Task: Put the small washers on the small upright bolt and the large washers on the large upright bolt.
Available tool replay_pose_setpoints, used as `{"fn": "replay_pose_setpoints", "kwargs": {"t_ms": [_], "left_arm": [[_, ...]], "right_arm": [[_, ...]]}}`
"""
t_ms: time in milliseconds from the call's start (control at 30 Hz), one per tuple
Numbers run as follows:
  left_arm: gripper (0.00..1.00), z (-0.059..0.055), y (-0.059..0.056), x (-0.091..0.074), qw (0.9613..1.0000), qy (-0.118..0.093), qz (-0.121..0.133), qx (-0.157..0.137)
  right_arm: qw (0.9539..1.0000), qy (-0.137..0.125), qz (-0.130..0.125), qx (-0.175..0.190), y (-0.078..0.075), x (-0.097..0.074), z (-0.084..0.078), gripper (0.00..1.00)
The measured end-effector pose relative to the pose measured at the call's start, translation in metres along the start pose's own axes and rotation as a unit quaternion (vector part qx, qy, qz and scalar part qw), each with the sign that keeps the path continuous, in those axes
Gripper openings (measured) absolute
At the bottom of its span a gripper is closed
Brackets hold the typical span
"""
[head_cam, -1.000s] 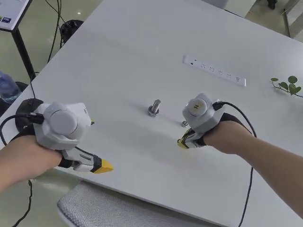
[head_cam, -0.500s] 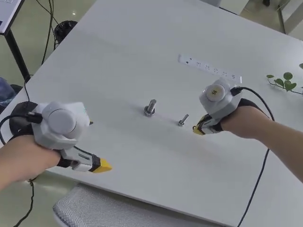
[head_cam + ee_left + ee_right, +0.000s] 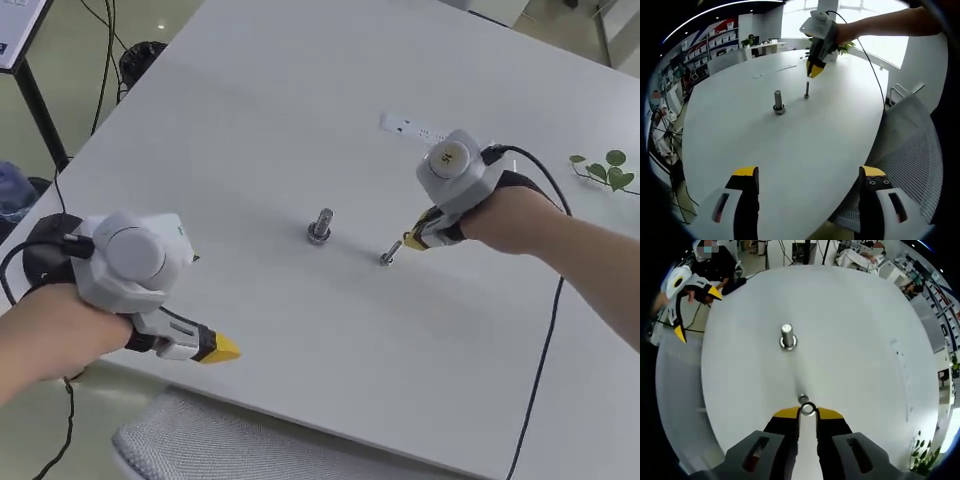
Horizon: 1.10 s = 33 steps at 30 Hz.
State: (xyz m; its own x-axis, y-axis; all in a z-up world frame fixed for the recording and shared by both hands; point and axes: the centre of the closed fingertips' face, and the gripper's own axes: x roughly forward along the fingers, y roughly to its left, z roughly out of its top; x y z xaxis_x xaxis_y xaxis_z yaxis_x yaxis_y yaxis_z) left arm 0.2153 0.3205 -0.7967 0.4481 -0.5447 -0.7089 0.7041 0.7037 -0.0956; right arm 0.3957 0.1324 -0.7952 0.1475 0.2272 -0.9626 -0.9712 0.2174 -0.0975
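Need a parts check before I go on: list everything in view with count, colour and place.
table: 1, white.
large upright bolt: 1, silver, mid-table, ring at base.
small upright bolt: 1, silver, right of the large one.
small washer: 1, silver, in the right claw, just above the small bolt.
power strip: 1, white, far side.
plant: 1, green, right table edge.
chair: 1, grey mesh, near edge.
left claw: 1, white, yellow tips, open, near edge.
right claw: 1, white, yellow tips, shut on the small washer.
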Motion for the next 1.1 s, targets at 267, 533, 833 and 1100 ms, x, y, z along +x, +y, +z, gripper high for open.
{"fn": "replay_pose_setpoints", "kwargs": {"t_ms": [267, 533, 833, 1100], "left_arm": [[0.81, 0.000, 0.001, 0.002, 1.0000, -0.001, -0.001, -0.003], [0.81, -0.003, 0.002, 0.002, 1.0000, 0.000, -0.001, -0.006], [0.80, -0.004, 0.003, 0.001, 1.0000, 0.001, -0.002, -0.008], [0.80, -0.004, 0.005, 0.000, 1.0000, 0.000, -0.002, -0.008]], "right_arm": [[0.9998, 0.011, 0.008, -0.011, -0.001, 0.010, 0.000, 0.13], [0.9998, 0.014, 0.011, -0.011, -0.001, 0.013, 0.001, 0.13], [0.9996, 0.023, 0.013, -0.011, -0.002, 0.018, -0.003, 0.13], [0.9996, 0.021, 0.015, -0.010, -0.002, 0.024, -0.003, 0.13]]}}
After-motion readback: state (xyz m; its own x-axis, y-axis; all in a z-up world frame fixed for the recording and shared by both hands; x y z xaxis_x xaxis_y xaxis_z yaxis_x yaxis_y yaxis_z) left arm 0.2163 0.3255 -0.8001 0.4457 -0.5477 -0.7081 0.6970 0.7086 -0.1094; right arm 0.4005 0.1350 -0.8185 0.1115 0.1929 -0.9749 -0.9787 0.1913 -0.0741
